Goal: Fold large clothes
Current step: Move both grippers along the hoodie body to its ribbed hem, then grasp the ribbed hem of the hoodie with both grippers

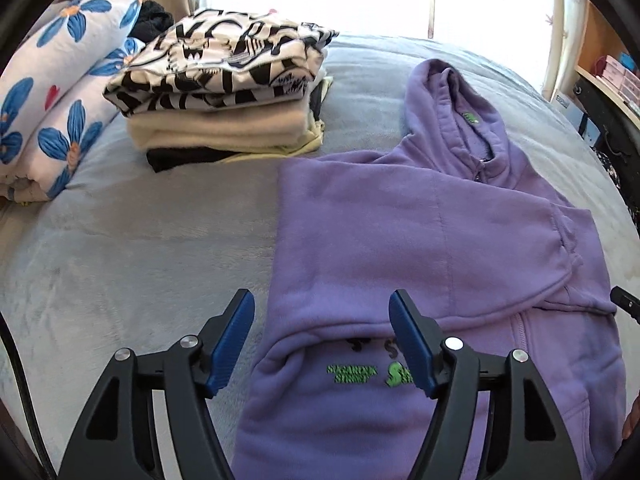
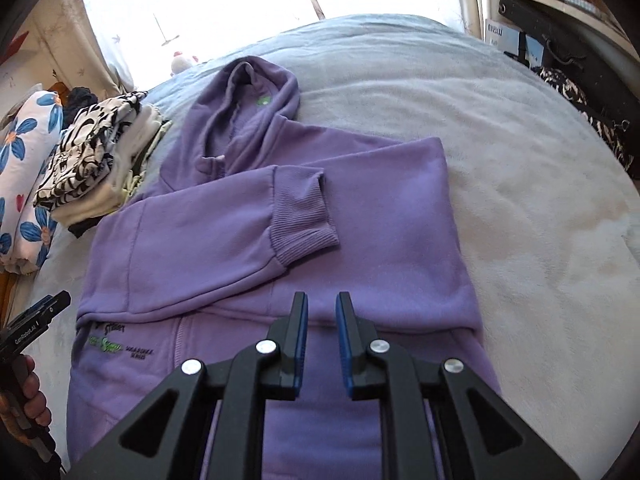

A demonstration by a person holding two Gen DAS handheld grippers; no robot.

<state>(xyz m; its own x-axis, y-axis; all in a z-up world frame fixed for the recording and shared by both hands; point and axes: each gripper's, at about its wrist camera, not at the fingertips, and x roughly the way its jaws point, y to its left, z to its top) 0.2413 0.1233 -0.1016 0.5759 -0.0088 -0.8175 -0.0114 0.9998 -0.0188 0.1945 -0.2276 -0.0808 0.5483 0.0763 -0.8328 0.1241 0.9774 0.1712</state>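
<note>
Left claw (image 1: 322, 304) gapes empty, right claw (image 2: 322, 304) nearly together, over one purple hoodie (image 1: 420, 240); perhaps four folded clothes (image 1: 216, 92) stacked.

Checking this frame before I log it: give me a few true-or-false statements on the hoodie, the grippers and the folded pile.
1. The purple hoodie lies on the grey blanket with a sleeve folded across its chest. True.
2. The left gripper is clamped on the hem. False: its jaws stand open, nothing pinched.
3. The black-and-white garment tops the folded stack. True.
4. The hood is tucked under the body. False: it lies spread out beyond the collar.
5. The right gripper holds the ribbed cuff. False: the cuff lies apart from it.
</note>
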